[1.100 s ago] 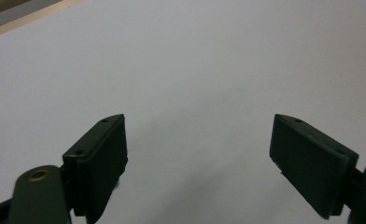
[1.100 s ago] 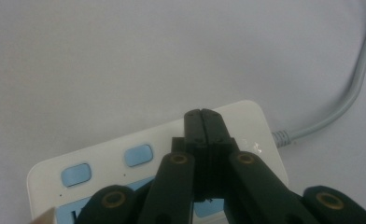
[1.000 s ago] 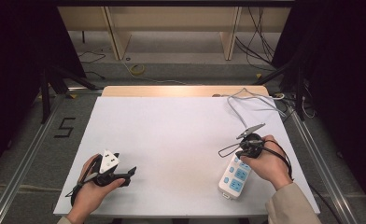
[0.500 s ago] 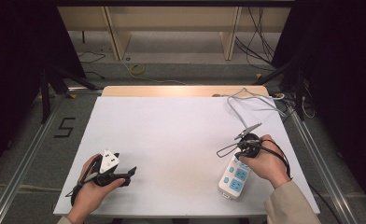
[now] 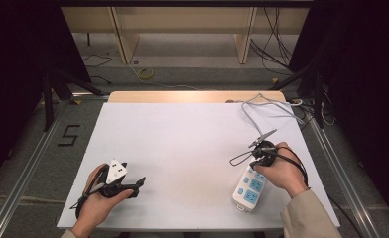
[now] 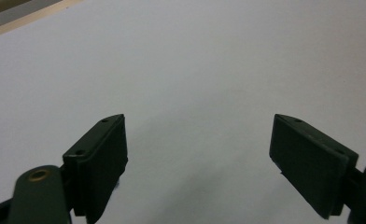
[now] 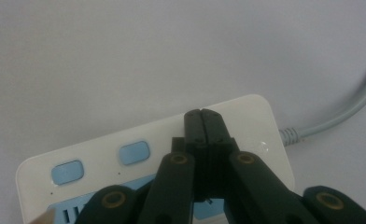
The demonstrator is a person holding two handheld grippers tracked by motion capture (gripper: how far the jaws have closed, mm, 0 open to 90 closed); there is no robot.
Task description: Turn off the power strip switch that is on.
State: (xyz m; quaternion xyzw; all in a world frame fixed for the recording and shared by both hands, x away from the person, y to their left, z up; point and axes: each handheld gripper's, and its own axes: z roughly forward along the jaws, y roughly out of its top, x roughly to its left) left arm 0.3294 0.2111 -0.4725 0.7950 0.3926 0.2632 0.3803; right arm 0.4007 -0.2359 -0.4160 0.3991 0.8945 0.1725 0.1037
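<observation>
Our left gripper (image 5: 133,184) rests at the near left of the table (image 5: 182,139), jaws spread wide with nothing between them; its own view looks out over bare white surface past the two pads (image 6: 102,158). It sits well apart from the work, and we judge it best left there unless the strip starts to slide.

Toward the right, the power strip (image 5: 249,188) lies near the front right edge, its grey cord (image 5: 262,111) running away toward the far right corner. Our right gripper (image 7: 203,122) hangs over the cord end of the strip with its jaws shut tight together, gripping nothing; the closed tip sits over the white casing just past the row of blue buttons (image 7: 134,152). Whether the tip touches the casing we cannot tell.

The step in hand looks like pressing one of those switches with the closed tip. To do it well we should:
- keep the jaws closed, so the tip works as one firm finger;
- bring the tip squarely over the chosen button, since it now stands beside the nearest one, not on it;
- push straight down, not at a slant, so the light strip does not skate across the smooth top;
- ease off once the switch gives.

If the strip shifts, we could steady its near end with the left gripper.
</observation>
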